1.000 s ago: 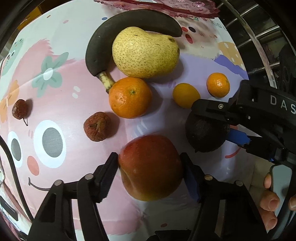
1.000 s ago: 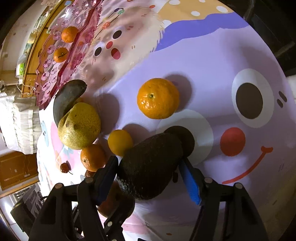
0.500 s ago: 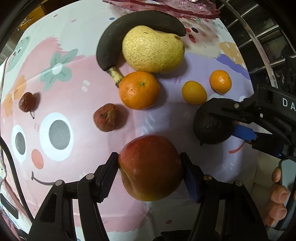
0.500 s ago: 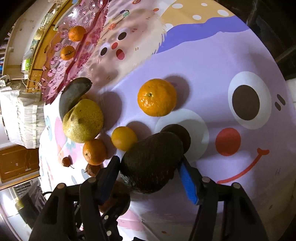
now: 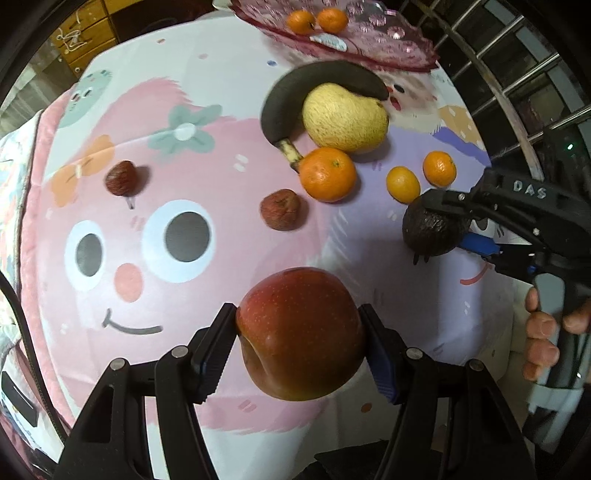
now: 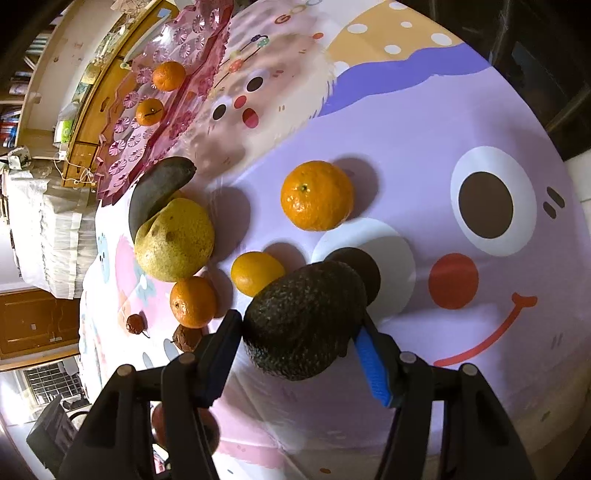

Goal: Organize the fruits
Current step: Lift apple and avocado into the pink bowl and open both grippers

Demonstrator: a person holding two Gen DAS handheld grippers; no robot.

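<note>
A red apple [image 5: 301, 334] sits clamped between the two fingers of the left gripper [image 5: 299, 347], held above the pink, cartoon-faced part of the tablecloth [image 5: 221, 92]. To its right, the right gripper [image 6: 301, 332] grips a dark, bumpy avocado [image 6: 306, 319] over the cloth's lilac section, a person's hand [image 5: 546, 332] wrapped around the tool's handle. On the cloth beyond them lie a yellow pear [image 5: 345, 118] touching a blackened banana [image 5: 317, 79] that curves around it, a large orange [image 5: 327, 173] just beside the banana's stem, and two smaller citrus fruits [image 5: 402, 183] side by side near the avocado. Two shriveled reddish-brown fruits [image 5: 282, 209] rest apart on the pink area. At the far edge, a pink patterned tray [image 5: 402, 51] holds two small oranges [image 5: 302, 21].
</note>
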